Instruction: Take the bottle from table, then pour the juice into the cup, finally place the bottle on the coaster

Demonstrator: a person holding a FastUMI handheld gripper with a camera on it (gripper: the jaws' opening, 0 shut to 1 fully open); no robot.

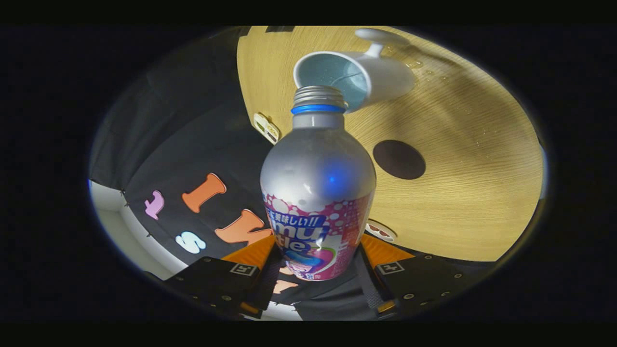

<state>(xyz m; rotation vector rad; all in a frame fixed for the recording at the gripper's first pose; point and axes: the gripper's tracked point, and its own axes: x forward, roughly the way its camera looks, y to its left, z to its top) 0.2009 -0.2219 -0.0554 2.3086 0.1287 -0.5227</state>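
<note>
on your left hangs the booth's black cloth wall (159,144), and a small white tag (266,127) sits at the wooden table's edge where it meets the cloth. in the middle you hold the aluminium bottle (318,183) — silver shoulders, pink printed label, blue ring under a bare threaded neck with the cap off. your gripper (316,262) is clamped on it: both fingers press the lower body, one on each side of the label. the bottle's open mouth sits right at the rim of the white cup (385,77), whose pale blue inside faces you; the cup's handle points away from the bottle. whether liquid is running you cannot tell. to the right, on the bare wooden table (482,193), lies the dark round coaster (399,159) — just beside the bottle's shoulder, nothing on it. a few drops glisten on the wood beyond the cup.
</note>
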